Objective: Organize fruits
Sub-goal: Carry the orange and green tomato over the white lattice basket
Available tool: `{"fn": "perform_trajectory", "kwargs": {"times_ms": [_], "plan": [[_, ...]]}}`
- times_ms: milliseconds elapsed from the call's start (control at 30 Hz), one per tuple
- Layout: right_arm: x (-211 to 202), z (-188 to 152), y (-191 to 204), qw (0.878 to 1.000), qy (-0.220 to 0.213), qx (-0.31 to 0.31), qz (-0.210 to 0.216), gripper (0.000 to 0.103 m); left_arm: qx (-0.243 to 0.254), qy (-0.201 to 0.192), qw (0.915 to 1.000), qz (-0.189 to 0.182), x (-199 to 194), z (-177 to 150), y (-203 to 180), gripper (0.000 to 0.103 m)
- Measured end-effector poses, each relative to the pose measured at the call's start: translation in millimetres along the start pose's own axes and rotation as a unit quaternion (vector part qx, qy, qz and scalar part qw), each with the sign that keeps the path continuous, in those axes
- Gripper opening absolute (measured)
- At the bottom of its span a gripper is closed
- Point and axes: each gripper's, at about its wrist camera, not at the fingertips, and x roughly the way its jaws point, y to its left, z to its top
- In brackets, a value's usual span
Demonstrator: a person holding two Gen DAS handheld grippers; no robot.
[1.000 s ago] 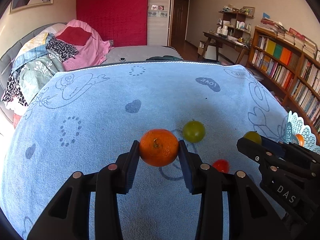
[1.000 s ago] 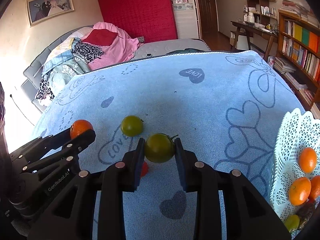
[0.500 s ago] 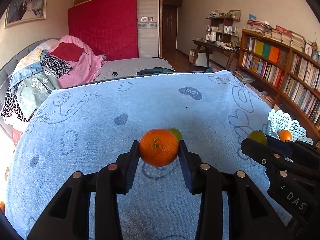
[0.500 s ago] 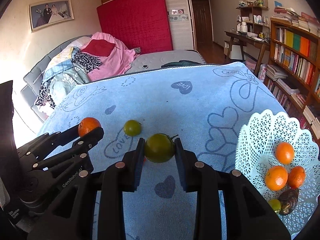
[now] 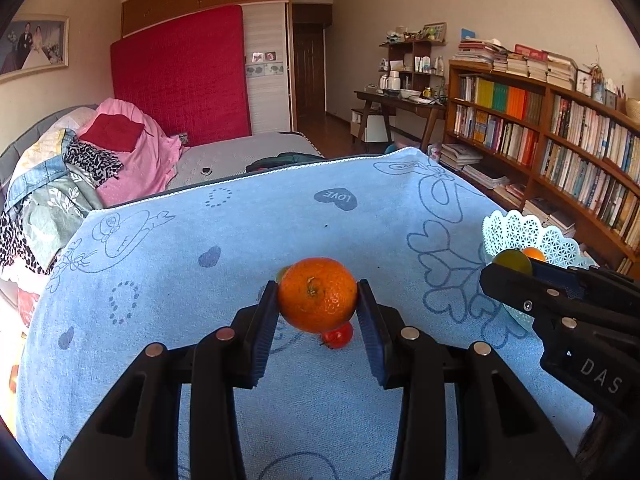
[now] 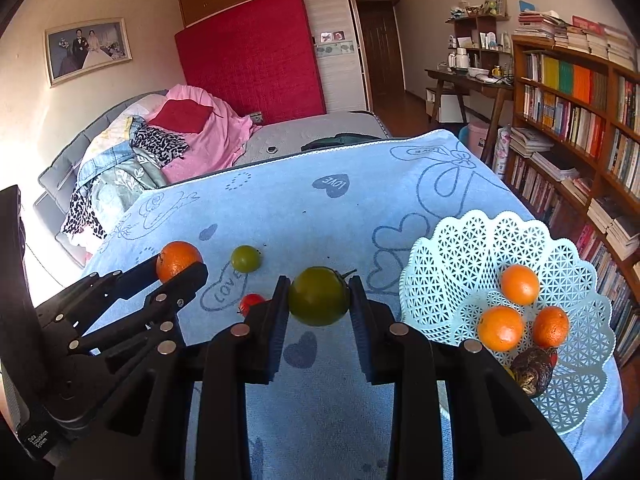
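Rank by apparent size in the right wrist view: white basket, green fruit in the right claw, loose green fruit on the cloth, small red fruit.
1. white basket
2. green fruit in the right claw, though nearness to the camera enlarges it
3. loose green fruit
4. small red fruit, partly hidden by the claw

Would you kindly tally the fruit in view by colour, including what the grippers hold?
Orange: 4, one held, three in the basket
Green: 2, one held, one on the cloth
Red: 1, on the cloth
Total: 7
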Motion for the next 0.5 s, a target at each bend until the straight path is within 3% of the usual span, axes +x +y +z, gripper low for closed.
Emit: {"fn": "perform_trajectory", "kwargs": {"times_ms": [500], "plan": [[-36.6, -15.9, -73.5, 0.997, -0.010, 0.073, -0.036, 0.030, 0.034, -0.002, 0.9992, -0.022, -14.9, -1.1, -35.5, 0.039]]}}
